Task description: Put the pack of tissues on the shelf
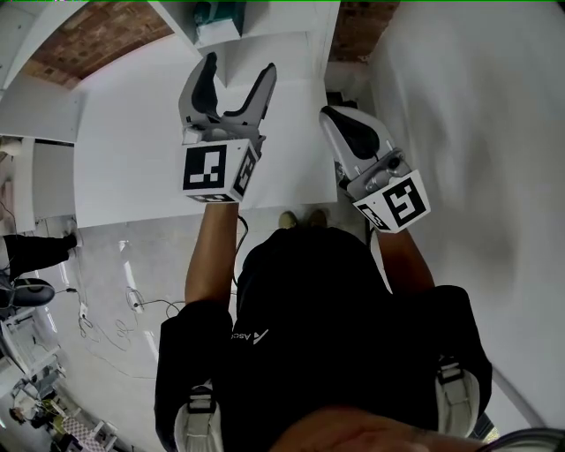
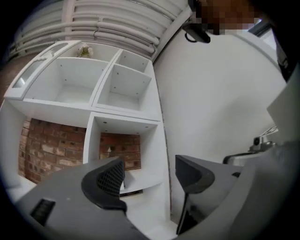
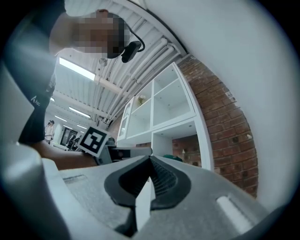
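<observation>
In the head view, the left tool (image 1: 238,66) was held up in front of the white shelf (image 1: 274,48). Its jaws stood well apart with nothing between them. The right tool (image 1: 334,115) was beside it, near the plain wall (image 1: 468,106), with its jaws together. A teal and white pack of tissues (image 1: 216,25) lay in a shelf compartment beyond the left tool's tips, clear of both tools. Only this view showed the person's black shirt (image 1: 318,309) and the cables on the floor (image 1: 115,309).

In the left gripper view, the left tool (image 2: 149,166) was open and empty, and only shelf compartments and a brick wall (image 2: 51,145) showed in the gap. The pack could not be made out here.

In the right gripper view, the right tool (image 3: 150,161) was closed on nothing. A sliver of the teal pack (image 3: 176,159) showed just above its jaw, inside a lower compartment. The left tool's marker cube (image 3: 95,139) was to the left.
</observation>
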`<state>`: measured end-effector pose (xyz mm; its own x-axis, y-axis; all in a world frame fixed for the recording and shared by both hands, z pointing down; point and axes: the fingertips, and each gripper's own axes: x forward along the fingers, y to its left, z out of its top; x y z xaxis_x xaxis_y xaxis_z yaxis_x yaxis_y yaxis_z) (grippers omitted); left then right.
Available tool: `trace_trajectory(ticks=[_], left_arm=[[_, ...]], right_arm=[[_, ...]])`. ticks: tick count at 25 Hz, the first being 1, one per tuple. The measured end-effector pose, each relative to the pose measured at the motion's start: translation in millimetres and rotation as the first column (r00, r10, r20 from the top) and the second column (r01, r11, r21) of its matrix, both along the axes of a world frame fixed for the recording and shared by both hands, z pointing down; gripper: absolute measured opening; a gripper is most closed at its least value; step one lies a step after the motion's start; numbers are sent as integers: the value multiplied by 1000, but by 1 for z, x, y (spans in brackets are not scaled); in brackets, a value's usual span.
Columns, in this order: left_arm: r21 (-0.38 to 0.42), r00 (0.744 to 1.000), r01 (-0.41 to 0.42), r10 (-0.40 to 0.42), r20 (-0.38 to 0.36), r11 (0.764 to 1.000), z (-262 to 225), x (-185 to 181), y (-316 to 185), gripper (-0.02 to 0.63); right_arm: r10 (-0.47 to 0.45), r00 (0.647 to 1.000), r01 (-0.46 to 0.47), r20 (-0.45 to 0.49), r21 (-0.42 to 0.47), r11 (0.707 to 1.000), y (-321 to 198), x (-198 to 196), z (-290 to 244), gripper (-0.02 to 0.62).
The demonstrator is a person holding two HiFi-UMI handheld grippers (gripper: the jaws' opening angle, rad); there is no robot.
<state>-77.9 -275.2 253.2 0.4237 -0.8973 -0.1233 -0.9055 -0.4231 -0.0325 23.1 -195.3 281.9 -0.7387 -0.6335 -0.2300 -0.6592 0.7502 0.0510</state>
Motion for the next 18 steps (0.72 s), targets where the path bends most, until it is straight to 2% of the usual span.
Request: trace_trajectory(ticks=[5,10,18], left_arm=[[38,995,-98,99,-22,994,-12,11,57,200],[58,987,-153,156,-43,987,-16,17,92,92],[60,975,-201,206,-86,978,-11,29,116,9]], right_arm=[[-8,1000,7,14,20,1000,15,-8,-10,0],[-20,1000,19,23,38,999,33,-15,-18,0],[-45,998,43,47,41,998,50,-20,-23,2]])
